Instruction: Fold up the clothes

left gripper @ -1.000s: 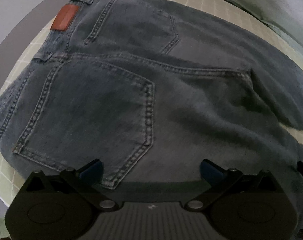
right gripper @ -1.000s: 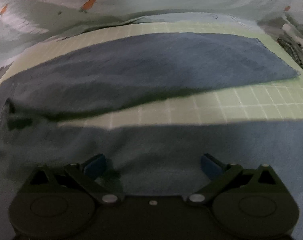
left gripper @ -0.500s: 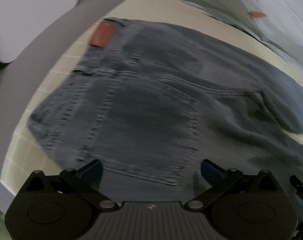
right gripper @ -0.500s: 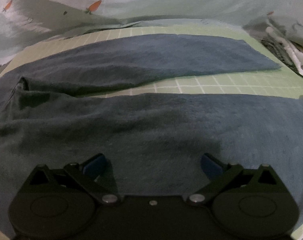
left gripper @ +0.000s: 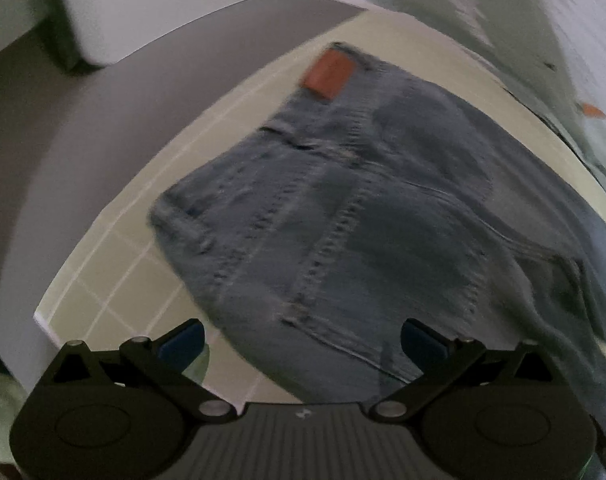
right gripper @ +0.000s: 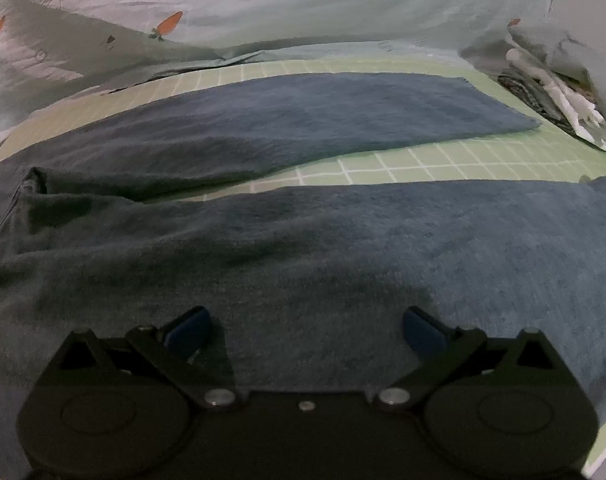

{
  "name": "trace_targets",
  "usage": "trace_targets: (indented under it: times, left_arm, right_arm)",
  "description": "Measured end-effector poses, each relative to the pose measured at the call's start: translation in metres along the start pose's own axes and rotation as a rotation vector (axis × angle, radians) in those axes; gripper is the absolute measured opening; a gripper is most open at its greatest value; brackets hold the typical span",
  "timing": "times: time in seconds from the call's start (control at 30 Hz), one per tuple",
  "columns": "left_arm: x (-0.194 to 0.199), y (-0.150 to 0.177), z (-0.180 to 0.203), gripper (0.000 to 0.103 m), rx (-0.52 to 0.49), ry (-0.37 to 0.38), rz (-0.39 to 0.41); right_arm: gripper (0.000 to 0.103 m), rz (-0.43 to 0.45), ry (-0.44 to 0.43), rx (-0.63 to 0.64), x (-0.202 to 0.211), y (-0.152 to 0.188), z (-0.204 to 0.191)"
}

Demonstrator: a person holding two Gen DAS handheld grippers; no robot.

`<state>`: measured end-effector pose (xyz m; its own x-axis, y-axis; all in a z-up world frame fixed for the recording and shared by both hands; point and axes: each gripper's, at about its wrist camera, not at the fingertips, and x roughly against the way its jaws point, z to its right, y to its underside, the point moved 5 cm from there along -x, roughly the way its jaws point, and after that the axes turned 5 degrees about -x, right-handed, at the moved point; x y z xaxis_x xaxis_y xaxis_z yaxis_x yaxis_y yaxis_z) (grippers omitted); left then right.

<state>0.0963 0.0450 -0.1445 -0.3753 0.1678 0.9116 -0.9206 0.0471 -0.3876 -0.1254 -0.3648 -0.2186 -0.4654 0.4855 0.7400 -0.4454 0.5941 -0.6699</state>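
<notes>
Jeans (left gripper: 363, 216) lie flat, back side up, on the green grid mat (left gripper: 115, 280), both legs spread apart, so not folded lengthwise at this moment. My left gripper (left gripper: 303, 340) hovers at the waist end near the mat's left edge, jaws wide, holding nothing; the waistband corner sits just ahead and between the tips. My right gripper (right gripper: 307, 330) is over the near leg (right gripper: 343, 260), jaws wide too, nothing held. Key relation: the long axis of the jeans runs left to right across the mat, waist on my left, hems on my right, so each leg lies crosswise to my jaws. Far leg (right gripper: 303, 120) lies parallel to the near one, a strip of mat between them. My judgement: for a leg-on-leg fold, left is nearer the waist and right is nearer the near leg. Left view alone shows the brown patch (left gripper: 329, 74), back pockets and the grey floor past the mat's edge. Right view alone shows the 2 legs, the far hem, the carrot-print sheet (right gripper: 263, 8) behind and a pile of stuff (right gripper: 551, 92) at the far right corner.
</notes>
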Motion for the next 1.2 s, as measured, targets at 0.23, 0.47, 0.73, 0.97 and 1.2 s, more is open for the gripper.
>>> trace_targets:
  times: [0.23, 0.47, 0.73, 0.97, 1.2]
  left_arm:
    - [-0.015, 0.004, -0.011, 0.072, 0.135, 0.073, -0.047]
    - [-0.014, 0.002, -0.023, 0.019, 0.226, 0.104, -0.018]
    - [-0.011, 0.003, -0.031, 0.018, 0.28, 0.069, 0.006]
    - [-0.006, 0.005, -0.013, 0.021, 0.242, -0.021, 0.027]
    - [0.003, 0.012, 0.003, 0.021, 0.193, -0.094, 0.051]
  right_arm:
    - [0.103, 0.011, 0.015, -0.012, 0.003, 0.003, -0.002]
    - [0.103, -0.009, 0.005, -0.003, 0.006, 0.006, -0.005]
    - [0.103, -0.042, -0.077, 0.072, 0.014, 0.013, -0.008]
    - [0.103, -0.02, -0.095, -0.047, 0.023, 0.007, 0.044]
    - [0.103, 0.004, -0.005, -0.218, 0.026, -0.001, 0.13]
